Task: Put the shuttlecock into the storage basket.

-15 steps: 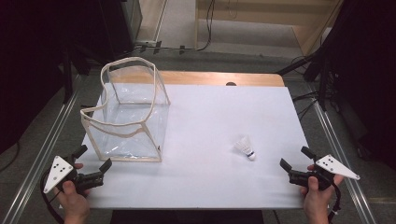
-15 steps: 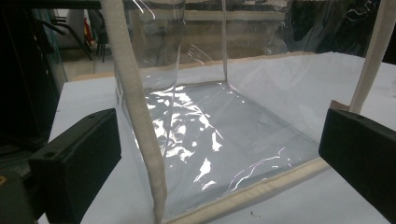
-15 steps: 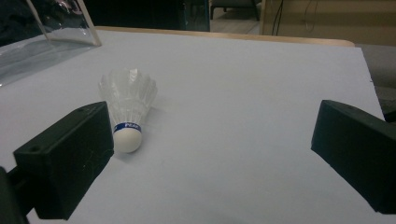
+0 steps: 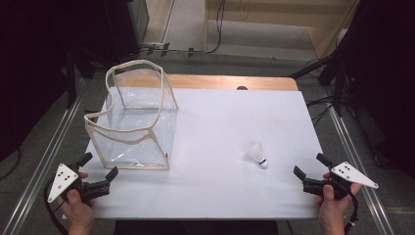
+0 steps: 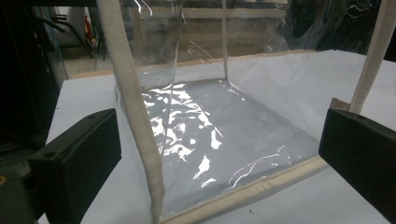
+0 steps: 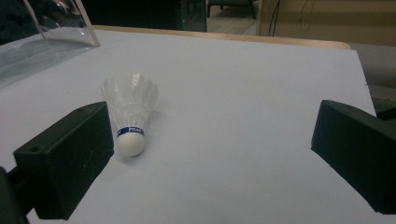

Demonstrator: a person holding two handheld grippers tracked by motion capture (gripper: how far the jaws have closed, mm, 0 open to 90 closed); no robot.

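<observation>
The white surface sat in a dark room, a strip of wood showing along its far edge. At our left stood the clear bag with cream trim, upright and open at the top, and our left tongs hung just in front of its near corner with jaws wide and nothing between them. We judged that a careless push there could buckle the soft wall or slide the bag away, since nothing braced it. To the right lay the shuttlecock on its side, cork toward us, well apart from the bag; our right tongs waited near it, also spread wide and empty. A light thing like that could roll or skitter if one jaw nudged it before the other. The glare on the bag's floor hid whether anything lay inside, and the shuttlecock's printed band was too small for us to read fully.
</observation>
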